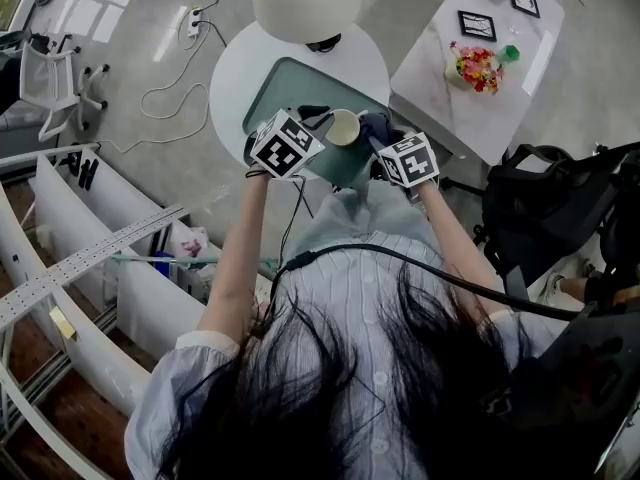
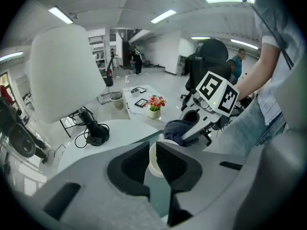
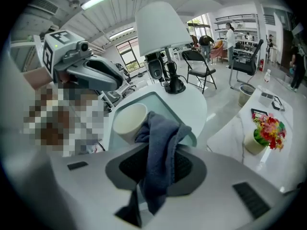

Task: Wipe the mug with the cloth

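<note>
A cream mug [image 1: 343, 128] is held above the green mat [image 1: 272, 90] on the round white table. My left gripper [image 1: 318, 128] is shut on the mug's wall; in the left gripper view the mug [image 2: 154, 163] sits pinched between the jaws of the left gripper [image 2: 151, 153]. My right gripper [image 1: 385, 136] is shut on a dark blue cloth [image 1: 378, 126]. In the right gripper view the cloth [image 3: 160, 147] hangs from the right gripper [image 3: 160, 152], its upper fold lying against the right side of the mug [image 3: 127, 120].
A lamp with a white shade [image 1: 303, 3] stands at the back of the round table [image 1: 232, 78]. A second white table [image 1: 520, 63] to the right carries a flower pot [image 1: 475, 66] and picture frames. A black bag [image 1: 545, 203] sits right; white shelving [image 1: 60, 218] left.
</note>
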Tool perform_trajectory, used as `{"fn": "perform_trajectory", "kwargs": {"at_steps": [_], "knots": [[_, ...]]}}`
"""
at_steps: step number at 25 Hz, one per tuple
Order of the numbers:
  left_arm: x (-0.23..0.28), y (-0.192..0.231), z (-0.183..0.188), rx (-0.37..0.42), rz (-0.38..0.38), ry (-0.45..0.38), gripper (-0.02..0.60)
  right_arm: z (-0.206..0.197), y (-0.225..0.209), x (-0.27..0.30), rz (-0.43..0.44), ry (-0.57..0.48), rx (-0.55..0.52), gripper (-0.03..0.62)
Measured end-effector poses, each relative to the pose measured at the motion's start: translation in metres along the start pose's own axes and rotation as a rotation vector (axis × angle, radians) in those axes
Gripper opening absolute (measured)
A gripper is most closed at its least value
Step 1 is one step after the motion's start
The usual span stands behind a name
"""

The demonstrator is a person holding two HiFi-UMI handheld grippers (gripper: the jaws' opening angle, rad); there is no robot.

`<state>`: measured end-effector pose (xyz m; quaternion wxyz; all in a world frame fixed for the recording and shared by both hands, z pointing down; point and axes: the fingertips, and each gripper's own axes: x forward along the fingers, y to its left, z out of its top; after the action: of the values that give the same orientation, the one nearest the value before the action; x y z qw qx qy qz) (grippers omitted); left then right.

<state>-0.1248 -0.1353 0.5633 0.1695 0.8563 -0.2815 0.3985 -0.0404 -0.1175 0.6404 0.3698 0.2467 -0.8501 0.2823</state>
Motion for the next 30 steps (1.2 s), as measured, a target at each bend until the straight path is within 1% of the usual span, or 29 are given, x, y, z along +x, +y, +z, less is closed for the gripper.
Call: {"fn": "perform_trajectory", "kwargs": {"at_steps": [2, 4, 6, 8, 11, 15, 17, 19, 21, 23, 24, 27, 30], "knots": [[0.014, -0.001, -0.003, 0.056, -0.042, 0.074, 0.041, -0.001, 0.000, 0.003, 0.013, 0.005, 0.003, 0.094], [0.026, -0.005, -0.009, 0.114, -0.090, 0.155, 0.104, -0.002, -0.001, 0.006, 0.021, 0.007, 0.008, 0.094], [0.037, -0.008, -0.014, 0.168, -0.121, 0.222, 0.112, -0.003, -0.002, 0.007, 0.025, 0.009, 0.014, 0.094], [0.045, -0.009, -0.020, 0.212, -0.134, 0.273, 0.110, -0.005, -0.002, 0.009, 0.031, 0.014, 0.018, 0.094], [0.055, -0.009, -0.023, 0.252, -0.145, 0.313, 0.110, -0.006, -0.002, 0.012, 0.037, 0.022, 0.005, 0.094], [0.064, -0.006, -0.020, 0.250, -0.144, 0.319, 0.109, -0.008, -0.004, 0.013, 0.029, 0.039, -0.045, 0.094], [0.068, -0.007, -0.023, 0.255, -0.160, 0.344, 0.109, -0.008, -0.003, 0.014, 0.029, 0.048, -0.066, 0.094], [0.072, -0.009, -0.029, 0.278, -0.178, 0.378, 0.109, -0.009, -0.003, 0.015, 0.032, 0.056, -0.077, 0.094], [0.076, -0.009, -0.032, 0.301, -0.179, 0.398, 0.104, -0.009, -0.002, 0.016, 0.036, 0.063, -0.084, 0.094], [0.079, -0.005, -0.032, 0.301, -0.160, 0.400, 0.066, -0.010, -0.003, 0.018, 0.034, 0.072, -0.099, 0.094], [0.079, -0.003, -0.032, 0.287, -0.151, 0.396, 0.049, -0.010, -0.002, 0.018, 0.034, 0.074, -0.105, 0.094], [0.078, -0.001, -0.031, 0.218, -0.135, 0.381, 0.049, -0.010, -0.001, 0.019, 0.032, 0.082, -0.116, 0.094], [0.076, 0.002, -0.031, 0.165, -0.100, 0.355, 0.049, -0.009, -0.002, 0.020, 0.030, 0.082, -0.118, 0.094]]}}
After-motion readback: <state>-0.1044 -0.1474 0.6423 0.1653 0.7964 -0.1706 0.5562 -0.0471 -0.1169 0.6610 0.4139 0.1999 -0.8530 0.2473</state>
